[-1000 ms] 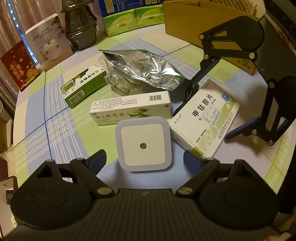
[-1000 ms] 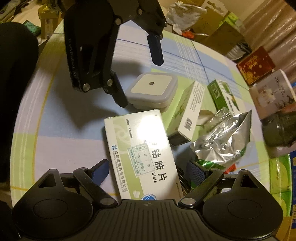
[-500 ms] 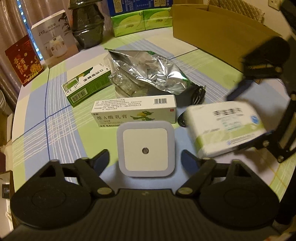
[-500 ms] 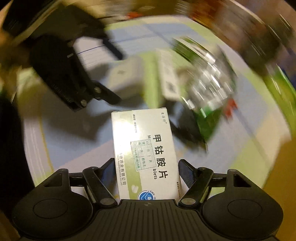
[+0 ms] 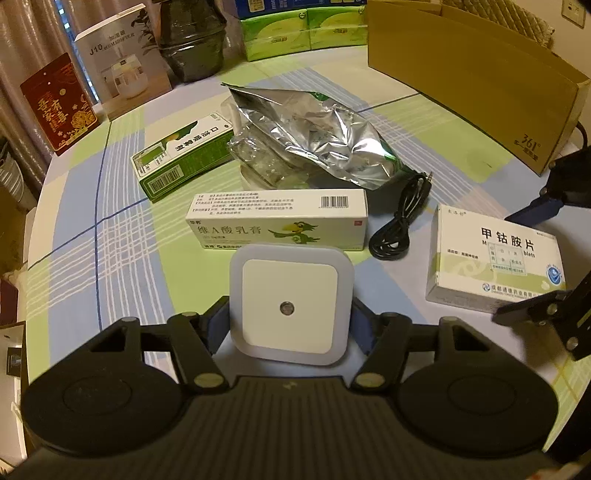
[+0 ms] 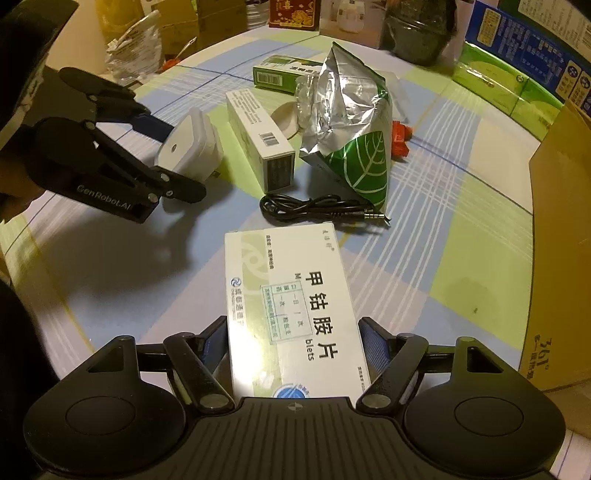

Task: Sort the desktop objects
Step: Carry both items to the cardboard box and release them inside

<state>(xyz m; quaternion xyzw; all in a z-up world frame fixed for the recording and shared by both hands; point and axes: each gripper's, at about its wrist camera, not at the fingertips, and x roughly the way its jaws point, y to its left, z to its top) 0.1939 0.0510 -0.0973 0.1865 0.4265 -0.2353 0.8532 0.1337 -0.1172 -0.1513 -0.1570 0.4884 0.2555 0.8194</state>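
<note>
My left gripper (image 5: 290, 325) is shut on a white square night light (image 5: 291, 304), which also shows in the right wrist view (image 6: 188, 147). My right gripper (image 6: 293, 341) is shut on a white medicine box (image 6: 291, 310) and holds it above the table; the box also shows in the left wrist view (image 5: 495, 258). On the table lie a long white ointment box (image 5: 279, 219), a green box (image 5: 183, 158), a silver foil bag (image 5: 314, 134) and a black audio cable (image 5: 400, 221).
A large cardboard box (image 5: 476, 77) stands at the right. Green tissue packs (image 5: 303, 31), a dark jar (image 5: 192, 40), a humidifier box (image 5: 122, 55) and a red card (image 5: 59, 103) line the far edge. A red item (image 6: 399, 140) lies behind the foil bag.
My right gripper closed on the medicine box, lifted it and swung it right, away from the night light. My left gripper closed on the night light.
</note>
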